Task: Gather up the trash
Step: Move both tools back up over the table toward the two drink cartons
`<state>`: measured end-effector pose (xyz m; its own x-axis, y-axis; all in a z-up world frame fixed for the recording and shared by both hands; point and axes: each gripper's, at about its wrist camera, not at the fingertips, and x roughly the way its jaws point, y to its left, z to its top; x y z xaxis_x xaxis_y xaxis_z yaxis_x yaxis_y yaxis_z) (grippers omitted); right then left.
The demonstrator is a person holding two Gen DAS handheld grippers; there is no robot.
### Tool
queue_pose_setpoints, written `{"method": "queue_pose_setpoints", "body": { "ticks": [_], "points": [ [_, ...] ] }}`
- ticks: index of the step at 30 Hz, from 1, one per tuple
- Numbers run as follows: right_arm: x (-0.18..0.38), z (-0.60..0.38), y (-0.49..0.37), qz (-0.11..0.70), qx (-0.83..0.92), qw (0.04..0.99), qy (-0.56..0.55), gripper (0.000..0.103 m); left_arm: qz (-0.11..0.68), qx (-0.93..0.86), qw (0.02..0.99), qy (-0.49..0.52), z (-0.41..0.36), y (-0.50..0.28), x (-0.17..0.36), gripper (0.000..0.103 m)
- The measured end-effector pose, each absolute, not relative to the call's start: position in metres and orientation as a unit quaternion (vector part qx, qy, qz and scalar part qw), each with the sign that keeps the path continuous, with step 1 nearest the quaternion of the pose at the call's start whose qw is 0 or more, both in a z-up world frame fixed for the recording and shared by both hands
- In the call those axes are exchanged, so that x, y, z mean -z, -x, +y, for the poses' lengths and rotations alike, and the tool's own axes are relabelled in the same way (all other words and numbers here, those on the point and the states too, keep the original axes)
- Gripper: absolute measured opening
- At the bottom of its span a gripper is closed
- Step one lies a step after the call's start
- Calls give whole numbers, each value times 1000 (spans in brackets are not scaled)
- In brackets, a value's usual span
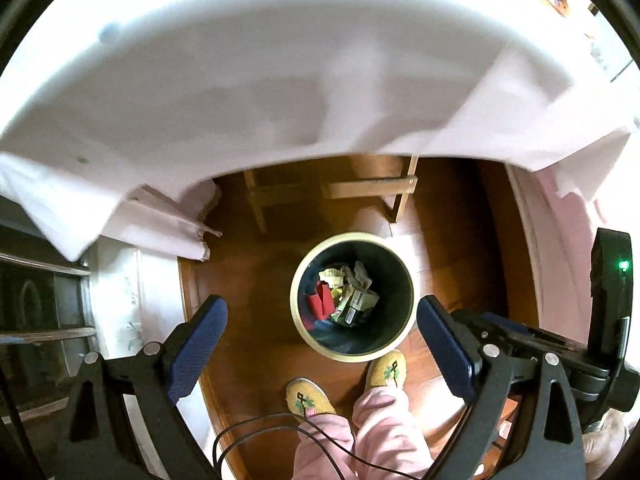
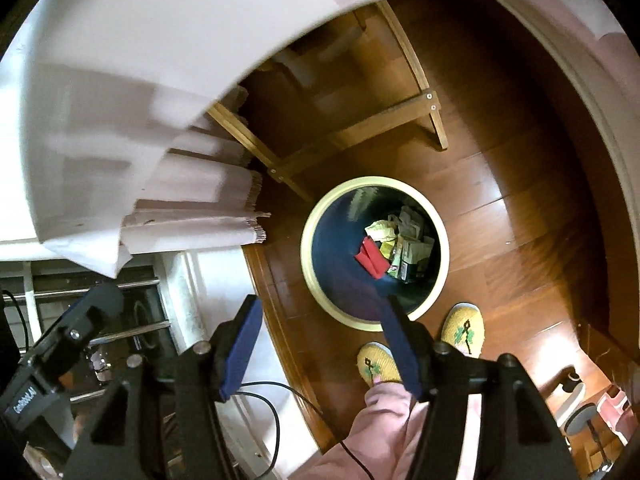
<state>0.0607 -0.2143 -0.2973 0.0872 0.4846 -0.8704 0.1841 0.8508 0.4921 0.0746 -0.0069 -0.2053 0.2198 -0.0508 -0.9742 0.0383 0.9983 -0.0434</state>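
Cream-rimmed dark round bin (image 1: 352, 297) on wooden floor (image 1: 248, 280), crumpled wrappers (image 2: 400, 246) inside; left claw (image 1: 322, 344) and right claw (image 2: 320, 344) above, both released, empty, likely post-drop.

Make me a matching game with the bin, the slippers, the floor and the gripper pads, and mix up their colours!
Things:
1. bin rim
2. slippers
3. floor
4. gripper pads

Colours:
A. brown wood
B. dark blue
C. cream
D. yellow with green flowers

Pairs: 1-C, 2-D, 3-A, 4-B
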Motion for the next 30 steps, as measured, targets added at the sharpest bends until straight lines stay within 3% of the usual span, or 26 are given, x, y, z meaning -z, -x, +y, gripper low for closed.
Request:
{"method": "queue_pose_setpoints", "body": {
  "ticks": [15, 30],
  "points": [
    [163, -216, -37, 617, -122, 739, -240, 62, 555, 54, 830, -20, 2, -50, 46, 95],
    [36, -230, -29, 525, -111, 819, -204, 62, 464, 68, 883, -31, 2, -45, -66, 95]
  ]
}}
